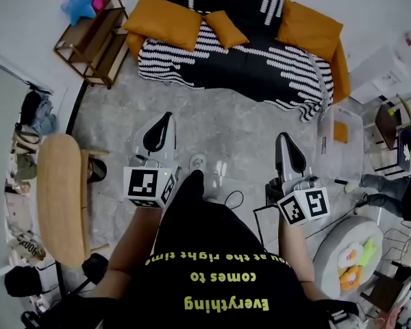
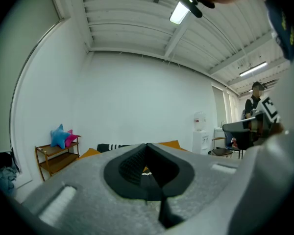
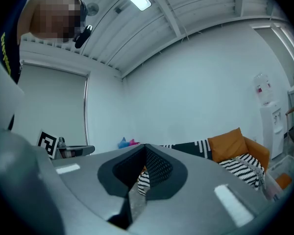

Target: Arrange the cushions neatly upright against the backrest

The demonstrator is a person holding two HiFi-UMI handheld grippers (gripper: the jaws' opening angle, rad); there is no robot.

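Grey mottled floor; black-and-white striped sofa [image 1: 260,67] at 12 o'clock. Three orange fabric cushions [image 1: 164,20] lie on it, well ahead. Both closed and empty: left gripper [image 1: 161,125], nearer the 11 o'clock cushion; right gripper [image 1: 284,146].

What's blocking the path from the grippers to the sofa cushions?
Nothing visible. Only bare floor lies between the left gripper, right gripper and the three orange cushions on the sofa. The clear bin sits off to the right.

Blue and pink star toys [image 1: 79,4] top a wooden shelf [image 1: 99,43].
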